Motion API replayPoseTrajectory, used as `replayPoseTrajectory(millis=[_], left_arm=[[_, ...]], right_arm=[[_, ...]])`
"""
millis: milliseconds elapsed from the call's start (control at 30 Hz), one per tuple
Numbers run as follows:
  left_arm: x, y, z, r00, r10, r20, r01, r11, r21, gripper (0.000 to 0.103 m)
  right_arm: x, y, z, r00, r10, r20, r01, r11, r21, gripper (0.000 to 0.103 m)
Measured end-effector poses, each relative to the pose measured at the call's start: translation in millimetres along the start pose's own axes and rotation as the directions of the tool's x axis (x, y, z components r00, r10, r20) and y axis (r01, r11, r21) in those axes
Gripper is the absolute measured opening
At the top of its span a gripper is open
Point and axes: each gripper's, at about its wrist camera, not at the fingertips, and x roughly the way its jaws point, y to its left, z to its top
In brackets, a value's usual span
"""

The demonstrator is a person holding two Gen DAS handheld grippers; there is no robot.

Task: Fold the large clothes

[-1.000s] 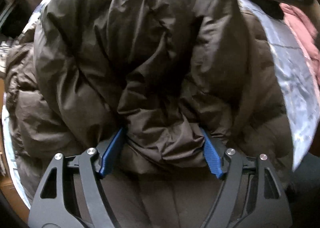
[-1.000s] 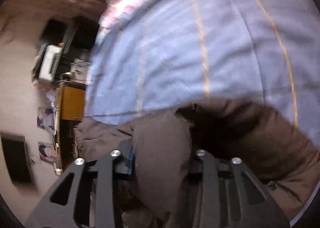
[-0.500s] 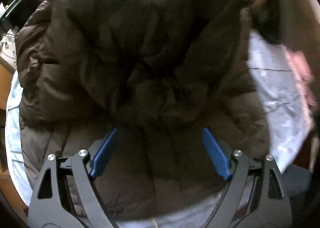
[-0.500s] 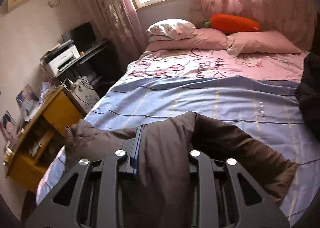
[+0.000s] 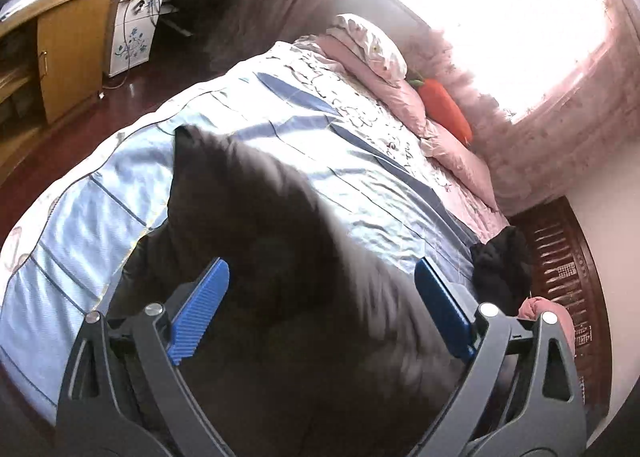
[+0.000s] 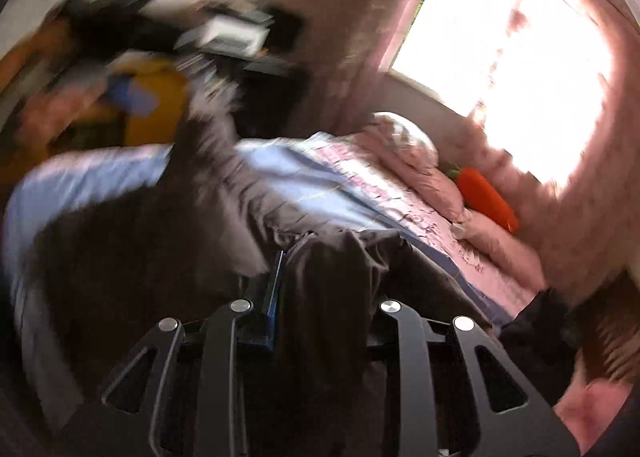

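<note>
A large dark brown puffer jacket (image 5: 256, 217) lies on the blue striped bedspread (image 5: 100, 197), blurred by motion. My left gripper (image 5: 320, 297) is open above it, blue pads wide apart, holding nothing. My right gripper (image 6: 320, 289) is shut on a fold of the jacket (image 6: 328, 257), which drapes over its fingers. The rest of the jacket (image 6: 140, 249) trails to the left over the bed in the right wrist view.
Pink pillows (image 5: 380, 53) and an orange carrot cushion (image 5: 444, 109) lie at the bed's head under a bright window. A wooden desk (image 5: 60, 49) stands left of the bed. A black garment (image 5: 500, 265) and a pink item (image 5: 548, 313) lie at the bed's right edge.
My left gripper let go of the jacket, opened and pulled back and up. My right gripper stays shut on the jacket and swings it, blurring the view.
</note>
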Motion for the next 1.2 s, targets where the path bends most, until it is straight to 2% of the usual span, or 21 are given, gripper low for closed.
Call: replayPoseTrajectory(millis=[100, 233, 267, 333, 367, 400, 433, 500, 600, 633, 700, 767, 800, 833, 867, 900, 967, 1000, 1033, 1133, 1200], left_arm=[[-4.2, -2.7, 4.7, 0.999, 0.016, -0.030, -0.015, 0.999, 0.048, 0.095], [10.9, -20.8, -7.4, 0.983, 0.134, -0.126, -0.107, 0.974, 0.199, 0.097], [18.3, -24.2, -14.7, 0.973, 0.172, -0.154, -0.132, 0.962, 0.237, 0.097], [33.5, -30.4, -35.2, 0.948, 0.233, -0.218, -0.160, 0.937, 0.309, 0.097], [43.9, -32.4, -48.6, 0.929, 0.267, -0.256, -0.170, 0.923, 0.345, 0.097], [51.8, -33.2, -60.9, 0.910, 0.308, -0.277, -0.192, 0.906, 0.377, 0.097], [56.6, -33.5, -69.8, 0.895, 0.349, -0.279, -0.220, 0.888, 0.404, 0.098], [59.7, -32.7, -80.2, 0.882, 0.379, -0.281, -0.241, 0.874, 0.423, 0.099], [58.2, -32.2, -89.8, 0.873, 0.378, -0.308, -0.229, 0.875, 0.426, 0.100], [57.6, -32.1, -93.1, 0.870, 0.385, -0.308, -0.233, 0.872, 0.430, 0.100], [58.3, -31.2, -101.5, 0.860, 0.412, -0.300, -0.251, 0.855, 0.453, 0.101], [60.1, -28.7, -111.5, 0.848, 0.434, -0.303, -0.263, 0.842, 0.470, 0.101], [58.6, -28.6, -116.5, 0.844, 0.440, -0.306, -0.265, 0.839, 0.475, 0.101], [57.4, -28.3, -121.6, 0.841, 0.445, -0.308, -0.267, 0.837, 0.478, 0.101], [56.2, -27.9, -127.8, 0.838, 0.450, -0.308, -0.268, 0.832, 0.485, 0.101], [54.9, -27.4, -133.4, 0.836, 0.455, -0.306, -0.271, 0.828, 0.491, 0.101], [52.6, -25.8, -143.4, 0.833, 0.462, -0.304, -0.274, 0.822, 0.499, 0.101], [52.0, -24.3, -148.1, 0.832, 0.464, -0.305, -0.273, 0.820, 0.503, 0.101], [50.7, -22.8, -152.2, 0.831, 0.465, -0.306, -0.272, 0.818, 0.506, 0.101], [45.8, -14.0, -164.6, 0.830, 0.460, -0.316, -0.265, 0.824, 0.501, 0.101], [42.2, -5.0, -173.2, 0.829, 0.456, -0.325, -0.263, 0.830, 0.492, 0.101]], right_arm=[[-21.9, 24.7, -25.0, 0.996, 0.045, -0.078, -0.051, 0.995, -0.084, 0.028], [-36.9, 34.9, -63.8, 0.974, 0.135, -0.181, -0.139, 0.990, -0.010, 0.030], [-37.9, 38.3, -74.2, 0.971, 0.134, -0.199, -0.136, 0.991, 0.003, 0.036], [-34.2, 40.2, -95.3, 0.961, 0.131, -0.244, -0.120, 0.991, 0.060, 0.062], [-29.7, 35.0, -107.5, 0.953, 0.122, -0.277, -0.091, 0.988, 0.121, 0.087], [-26.8, 31.6, -115.2, 0.946, 0.126, -0.299, -0.076, 0.982, 0.173, 0.099], [-24.6, 20.5, -124.8, 0.931, 0.160, -0.327, -0.075, 0.964, 0.256, 0.099], [-24.0, -4.8, -139.7, 0.901, 0.234, -0.366, -0.073, 0.912, 0.403, 0.099], [-29.1, -34.0, -157.0, 0.876, 0.281, -0.391, -0.005, 0.817, 0.577, 0.097], [-32.2, -44.1, -166.7, 0.866, 0.266, -0.423, 0.059, 0.787, 0.614, 0.096], [-44.4, -64.9, -184.7, 0.853, 0.133, -0.505, 0.252, 0.742, 0.622, 0.094], [-52.6, -80.4, -198.4, 0.807, 0.006, -0.590, 0.431, 0.677, 0.597, 0.091], [-60.0, -85.7, -202.1, 0.806, -0.039, -0.590, 0.478, 0.631, 0.611, 0.088], [-69.7, -91.8, -198.4, 0.861, -0.037, -0.508, 0.432, 0.580, 0.691, 0.088], [-73.7, -92.7, -189.2, 0.907, -0.023, -0.421, 0.357, 0.572, 0.738, 0.088], [-81.3, -89.0, -178.9, 0.935, -0.030, -0.353, 0.302, 0.587, 0.751, 0.088], [-86.9, -71.6, -139.2, 0.964, -0.084, -0.251, 0.237, 0.695, 0.678, 0.088], [-79.1, -60.5, -118.5, 0.974, -0.052, -0.221, 0.182, 0.759, 0.625, 0.088], [-66.6, -51.8, -104.3, 0.978, 0.007, -0.207, 0.120, 0.796, 0.594, 0.088], [-31.0, -19.5, -79.3, 0.962, 0.148, -0.229, -0.017, 0.870, 0.493, 0.078], [-1.9, 0.7, -67.8, 0.938, 0.190, -0.289, -0.054, 0.906, 0.419, 0.057]])
